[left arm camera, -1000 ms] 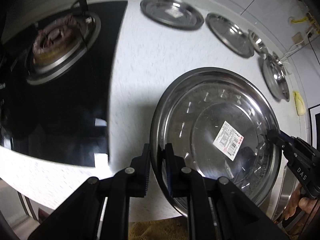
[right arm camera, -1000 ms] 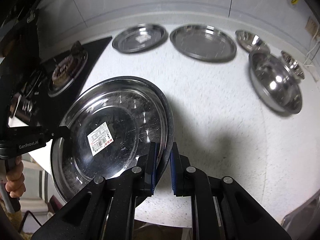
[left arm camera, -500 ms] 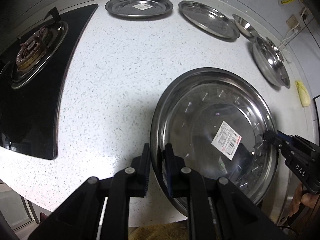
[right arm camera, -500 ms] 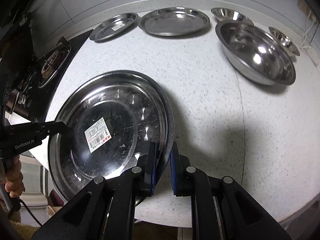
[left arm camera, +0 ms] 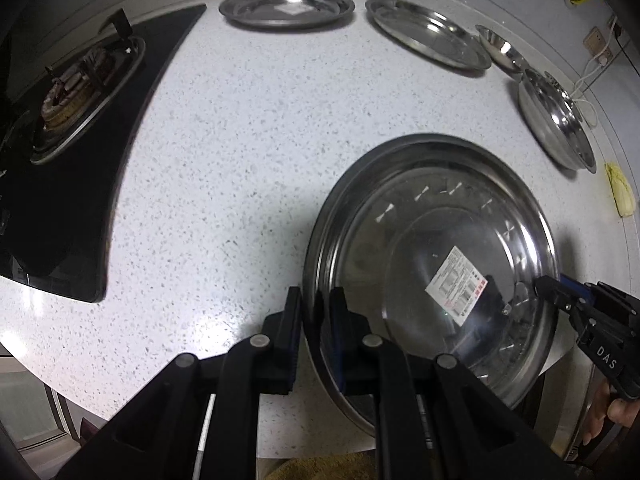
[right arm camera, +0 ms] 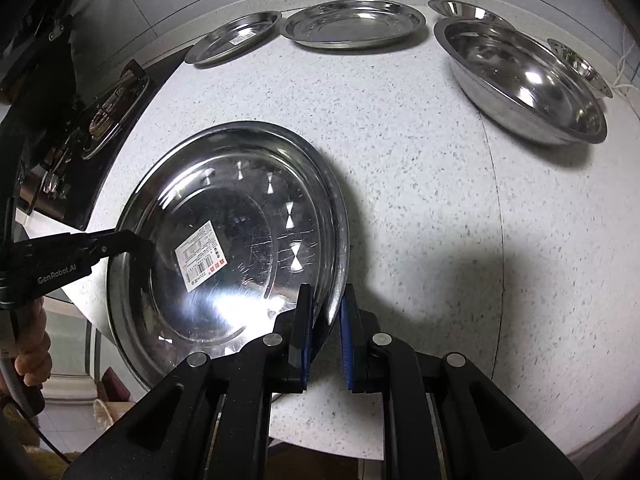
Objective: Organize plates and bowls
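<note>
Two grippers were clamped on opposite rims of one large steel plate [left arm camera: 400, 208]: the left gripper [left arm camera: 316, 312] was pinched on its left rim and the right gripper [right arm camera: 325, 316] on its right rim, each with one finger inside the plate and one outside. The plate, with a white label [right arm camera: 199, 254] stuck near its middle, was held over the front edge of the speckled counter [right arm camera: 420, 168], partly overhanging it; whether it rested on the counter could not be told. Along the back edge two flat plates were laid side by side, a labelled plate [right arm camera: 234, 38] nearer the stove [left arm camera: 72, 88] and a plain plate [right arm camera: 354, 24] beside it. Toward the right back corner a wide bowl [right arm camera: 524, 80] was set, with one small bowl [right arm camera: 464, 10] behind it and another small bowl [right arm camera: 580, 66] at its far side.
</note>
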### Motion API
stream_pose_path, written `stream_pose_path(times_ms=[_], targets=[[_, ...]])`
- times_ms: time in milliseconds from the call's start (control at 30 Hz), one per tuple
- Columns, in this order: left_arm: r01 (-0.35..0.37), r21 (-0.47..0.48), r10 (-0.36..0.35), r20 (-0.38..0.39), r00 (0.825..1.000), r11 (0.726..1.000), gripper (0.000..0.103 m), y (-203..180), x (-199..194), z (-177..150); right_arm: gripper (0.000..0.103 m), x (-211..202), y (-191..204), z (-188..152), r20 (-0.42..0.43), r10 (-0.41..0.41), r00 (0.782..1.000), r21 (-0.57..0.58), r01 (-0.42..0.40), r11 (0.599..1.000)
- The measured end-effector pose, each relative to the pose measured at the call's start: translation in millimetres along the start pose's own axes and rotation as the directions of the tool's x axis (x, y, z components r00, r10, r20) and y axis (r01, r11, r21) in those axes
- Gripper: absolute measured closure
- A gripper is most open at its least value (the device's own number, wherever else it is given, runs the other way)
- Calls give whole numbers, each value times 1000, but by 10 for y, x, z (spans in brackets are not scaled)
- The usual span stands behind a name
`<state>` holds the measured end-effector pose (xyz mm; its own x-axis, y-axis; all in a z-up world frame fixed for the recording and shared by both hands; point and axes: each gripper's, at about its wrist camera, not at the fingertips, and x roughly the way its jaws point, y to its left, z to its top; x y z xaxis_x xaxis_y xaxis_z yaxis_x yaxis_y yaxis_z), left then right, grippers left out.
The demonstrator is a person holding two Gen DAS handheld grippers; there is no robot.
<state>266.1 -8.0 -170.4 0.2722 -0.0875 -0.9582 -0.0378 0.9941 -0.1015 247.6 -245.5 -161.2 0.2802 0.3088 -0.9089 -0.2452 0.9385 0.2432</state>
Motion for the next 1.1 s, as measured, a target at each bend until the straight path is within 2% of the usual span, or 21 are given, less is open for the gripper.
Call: stream_pose_path(times_ms=[167,300,333,367,433,500,533,600,633,700,833,900,1000,1100], targets=[[24,-20,-23,49,999,1000,89,88,-123,23,89,-99,1,28,27,-12,1000,-15,13,1000],[-7,-8,8,124,992,1000,87,166,-296,69,74,-164,-10,84,46,-30,998,-28,32,999],[-8,-12,10,156,988,1000,82,192,-372,127,73,-198,-12,113,59,-42,997,-34,44,998],[20,-26,-15,198,980,999,76,234,-476,231,73,-257,-23,164,80,-53,995,-41,57,998],[86,-48,-73,234,970,995,72,282,-599,444,68,-394,-69,301,124,-52,991,-50,58,997],[163,-38,-146,287,947,986,63,296,-742,734,45,-577,-138,593,190,-48,981,-52,59,997],[203,-19,-188,298,936,979,56,248,-755,924,41,-631,-160,697,213,-43,976,-48,54,997],[287,-10,-275,255,927,958,55,187,-705,1297,37,-755,-318,1098,268,11,963,-13,-8,1000],[321,2,-314,218,924,947,55,113,-620,1555,37,-755,-387,1287,270,33,962,0,-35,999],[332,-13,-324,186,928,943,55,45,-462,1873,37,-665,-490,1677,261,66,963,13,-72,997],[379,-142,-371,79,925,915,55,35,68,2397,37,-281,-641,2269,170,75,983,55,-86,995],[390,-160,-387,54,921,907,55,-39,283,2497,37,-67,-726,2471,106,85,991,71,-93,993],[378,-176,-382,16,924,909,55,-160,533,2565,38,135,-898,2633,73,81,994,131,-90,987],[368,-183,-372,14,928,912,55,-201,636,2577,38,313,-1020,2729,45,78,996,178,-84,980]])
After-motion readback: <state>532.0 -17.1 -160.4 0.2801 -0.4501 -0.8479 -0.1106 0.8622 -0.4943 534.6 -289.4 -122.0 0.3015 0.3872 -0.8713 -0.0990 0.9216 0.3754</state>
